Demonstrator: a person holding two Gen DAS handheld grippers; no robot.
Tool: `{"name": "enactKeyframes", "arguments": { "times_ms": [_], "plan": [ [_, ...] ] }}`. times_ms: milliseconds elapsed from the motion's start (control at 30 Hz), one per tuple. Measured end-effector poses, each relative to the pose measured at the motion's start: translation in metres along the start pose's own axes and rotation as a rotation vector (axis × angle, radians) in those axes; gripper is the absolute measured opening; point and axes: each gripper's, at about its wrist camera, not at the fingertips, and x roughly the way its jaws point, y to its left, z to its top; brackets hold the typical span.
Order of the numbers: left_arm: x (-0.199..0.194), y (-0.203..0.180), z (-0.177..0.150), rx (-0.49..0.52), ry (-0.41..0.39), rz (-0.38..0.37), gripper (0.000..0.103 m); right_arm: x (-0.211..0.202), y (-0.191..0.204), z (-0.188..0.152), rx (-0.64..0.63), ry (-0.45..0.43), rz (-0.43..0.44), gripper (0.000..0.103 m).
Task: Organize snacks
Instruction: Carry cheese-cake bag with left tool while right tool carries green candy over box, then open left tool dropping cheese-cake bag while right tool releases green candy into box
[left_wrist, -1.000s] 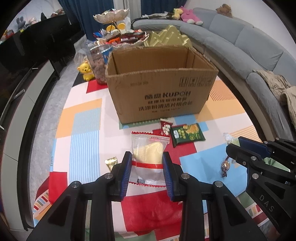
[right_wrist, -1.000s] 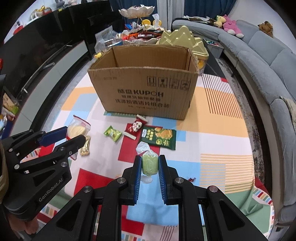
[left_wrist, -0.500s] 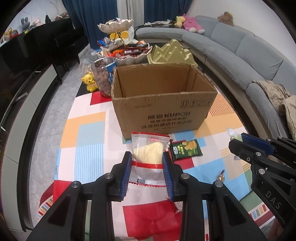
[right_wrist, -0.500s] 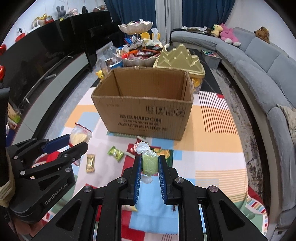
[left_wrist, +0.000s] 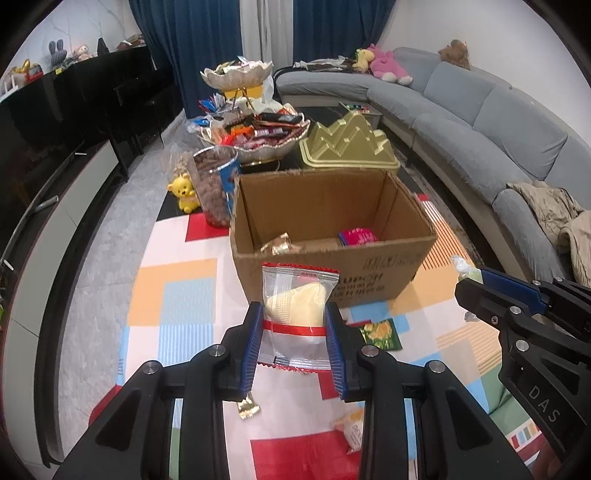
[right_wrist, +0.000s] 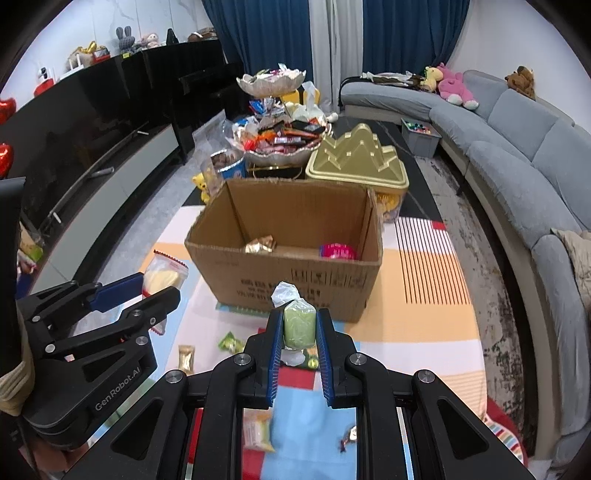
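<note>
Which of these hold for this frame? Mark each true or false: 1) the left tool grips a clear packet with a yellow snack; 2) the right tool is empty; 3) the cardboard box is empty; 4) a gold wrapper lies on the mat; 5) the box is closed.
1) True: the left tool is shut on the clear packet.
2) False: the right tool holds a green wrapped snack.
3) False: the cardboard box holds a gold packet and a pink packet.
4) True: a gold wrapper lies on the patterned mat.
5) False: its top is open.
</note>
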Motion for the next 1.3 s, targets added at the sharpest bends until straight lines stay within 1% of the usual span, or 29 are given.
{"name": "enactKeyframes", "arguments": {
  "times_ms": [300, 800, 933, 1300],
  "plan": [
    [0.006, 0.004, 0.028, -0.012, -0.022, -0.001, 0.033, 0.003, -0.002, 0.023, -0.006, -0.019, -0.003, 0.020],
    [0.039, 0.013, 0.065, -0.035, -0.020, 0.004, 0.033, 0.030, -0.014, 0.063, -0.010, -0.033, -0.009, 0.020],
    [0.048, 0.015, 0.071, -0.036, -0.015, 0.004, 0.033, 0.040, -0.018, 0.074, -0.006, -0.035, -0.009, 0.020],
    [0.079, 0.020, 0.085, -0.057, 0.011, -0.001, 0.033, 0.067, -0.023, 0.087, -0.003, -0.017, -0.013, 0.020]
  ]
}}
